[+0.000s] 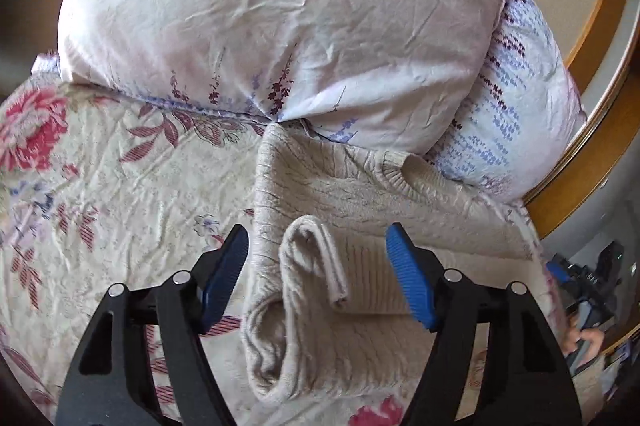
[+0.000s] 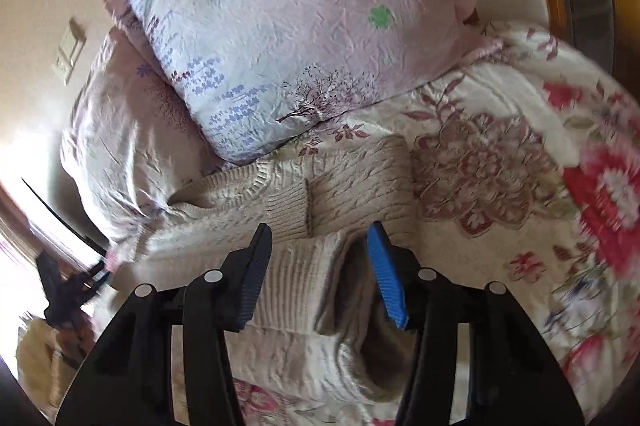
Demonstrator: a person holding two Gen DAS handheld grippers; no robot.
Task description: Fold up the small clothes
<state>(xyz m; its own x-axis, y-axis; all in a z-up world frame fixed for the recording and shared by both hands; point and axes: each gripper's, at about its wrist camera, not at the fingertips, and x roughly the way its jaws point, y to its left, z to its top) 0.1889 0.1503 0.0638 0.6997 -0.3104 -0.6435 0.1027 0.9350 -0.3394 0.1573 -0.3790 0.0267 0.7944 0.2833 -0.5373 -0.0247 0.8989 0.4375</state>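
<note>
A beige cable-knit sweater lies on the floral bedspread, partly folded, its top edge against the pillows. A folded sleeve with a ribbed cuff lies on top of it. My left gripper is open, its blue pads either side of that sleeve, just above it. In the right wrist view the sweater shows its ribbed cuff folded across the body. My right gripper is open above the sweater's near ribbed part, holding nothing.
Two pale floral pillows lean at the head of the bed, behind the sweater. The bedspread stretches left. A wooden bed frame runs along the right. The other gripper shows at the far right edge.
</note>
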